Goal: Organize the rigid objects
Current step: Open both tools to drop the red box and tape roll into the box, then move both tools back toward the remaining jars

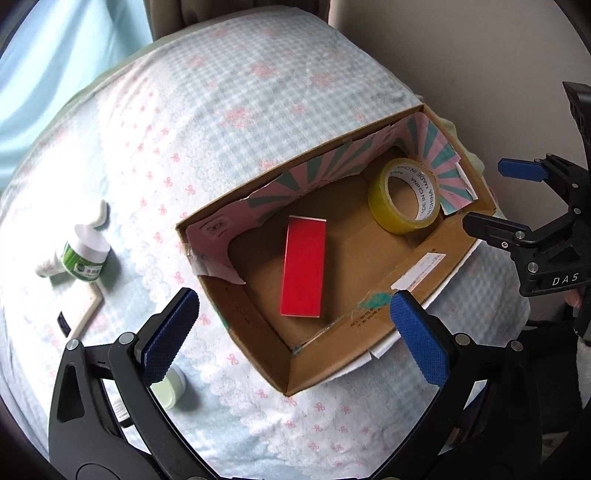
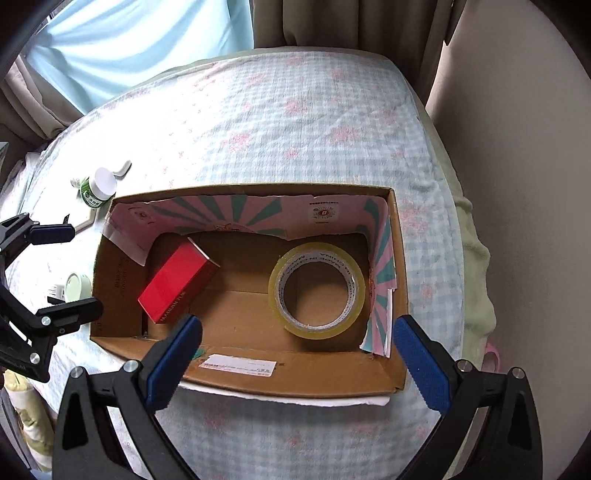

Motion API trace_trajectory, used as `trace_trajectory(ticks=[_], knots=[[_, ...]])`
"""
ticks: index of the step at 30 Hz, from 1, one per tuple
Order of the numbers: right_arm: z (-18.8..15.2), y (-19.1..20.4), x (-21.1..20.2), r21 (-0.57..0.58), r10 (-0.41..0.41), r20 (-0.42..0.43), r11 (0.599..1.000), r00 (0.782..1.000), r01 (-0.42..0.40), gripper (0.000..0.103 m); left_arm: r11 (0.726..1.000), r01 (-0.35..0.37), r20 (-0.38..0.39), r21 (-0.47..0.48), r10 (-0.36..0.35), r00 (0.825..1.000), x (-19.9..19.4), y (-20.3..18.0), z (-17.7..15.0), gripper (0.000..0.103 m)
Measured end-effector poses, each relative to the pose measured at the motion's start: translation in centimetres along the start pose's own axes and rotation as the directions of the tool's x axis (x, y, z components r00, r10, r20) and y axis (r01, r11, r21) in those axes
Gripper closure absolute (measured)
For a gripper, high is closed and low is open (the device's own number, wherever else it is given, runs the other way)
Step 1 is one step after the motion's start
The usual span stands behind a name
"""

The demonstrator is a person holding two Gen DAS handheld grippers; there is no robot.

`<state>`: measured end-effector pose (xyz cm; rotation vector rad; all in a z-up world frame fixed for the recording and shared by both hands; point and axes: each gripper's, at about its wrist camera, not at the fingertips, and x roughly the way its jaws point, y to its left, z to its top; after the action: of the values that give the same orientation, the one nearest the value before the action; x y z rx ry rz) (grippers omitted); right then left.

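Note:
An open cardboard box (image 1: pixel 369 343) (image 2: pixel 295 380) sits on a checked bedspread. Inside lie a red box (image 1: pixel 303 266) (image 2: pixel 177 286) and a roll of yellowish clear tape (image 1: pixel 405 195) (image 2: pixel 317 291). My left gripper (image 1: pixel 295 332) is open and empty above the box's near left corner. My right gripper (image 2: pixel 295 354) is open and empty above the box's near wall. Each gripper shows in the other's view, the right (image 1: pixel 491 195) and the left (image 2: pixel 70 269). Left of the box lie a green-labelled white jar (image 1: pixel 86 254) (image 2: pixel 98 188), a pale green lid (image 1: pixel 171 386) (image 2: pixel 77 286) and a flat cream hexagonal piece (image 1: pixel 86 306) (image 2: pixel 86 218).
A white tube-like item (image 1: pixel 101 216) (image 2: pixel 123 168) lies behind the jar. The bed's right edge meets a beige wall (image 2: pixel 517 184). Curtains (image 2: pixel 332 22) and a light blue window drape (image 2: pixel 129 48) hang at the far end.

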<state>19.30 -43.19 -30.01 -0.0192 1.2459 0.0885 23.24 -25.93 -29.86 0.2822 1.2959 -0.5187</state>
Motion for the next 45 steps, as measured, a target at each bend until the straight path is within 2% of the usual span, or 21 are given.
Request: trace_trajectory(ticks=[8, 14, 19, 25, 31, 37, 40, 45], knots=[[-1.1, 2.9, -5.4, 0.010, -0.007, 0.082, 1.000, 0.997, 0.006, 0.000, 0.993, -0.066, 0.059, -0.100, 0.072, 0.996, -6.7, 2.5, -4.4, 0.000], [-0.3, 7.3, -9.2, -0.023, 0.015, 0.115, 1.000, 0.993, -0.012, 0.000, 0.963, -0.138, 0.091, -0.232, 0.163, 0.982, -12.2, 7.0, -10.1, 0.000], [1.7, 11.8, -11.2, -0.046, 0.064, 0.124, 0.997, 0.990, -0.059, 0.000, 0.913, -0.194, 0.091, -0.360, 0.242, 0.966, -15.7, 11.7, -15.1, 0.000], [5.2, 17.9, -10.9, -0.119, 0.177, 0.101, 0.979, 0.979, -0.165, 0.000, 0.823, -0.174, 0.086, -0.541, 0.260, 0.962, -17.4, 17.4, -20.7, 0.000], [9.3, 23.7, -8.3, -0.204, 0.186, 0.042, 0.963, 0.982, -0.174, 0.000, 0.731, -0.144, 0.058, -0.667, 0.244, 0.968, -15.6, 21.0, -24.3, 0.000], [12.6, 28.9, -2.9, -0.289, 0.110, -0.016, 0.951, 0.994, -0.110, 0.000, 0.644, -0.094, 0.024, -0.759, 0.172, 0.985, -10.3, 23.3, -26.5, 0.000], [13.9, 30.6, -0.1, -0.292, 0.103, -0.045, 0.950, 0.994, -0.112, 0.000, 0.615, -0.086, 0.006, -0.784, 0.147, 0.989, -7.6, 24.1, -26.6, 0.000], [15.7, 33.7, 4.5, -0.331, 0.080, -0.080, 0.938, 0.994, -0.102, 0.000, 0.584, -0.076, -0.001, -0.808, 0.128, 0.992, -3.4, 25.6, -26.5, 0.000]])
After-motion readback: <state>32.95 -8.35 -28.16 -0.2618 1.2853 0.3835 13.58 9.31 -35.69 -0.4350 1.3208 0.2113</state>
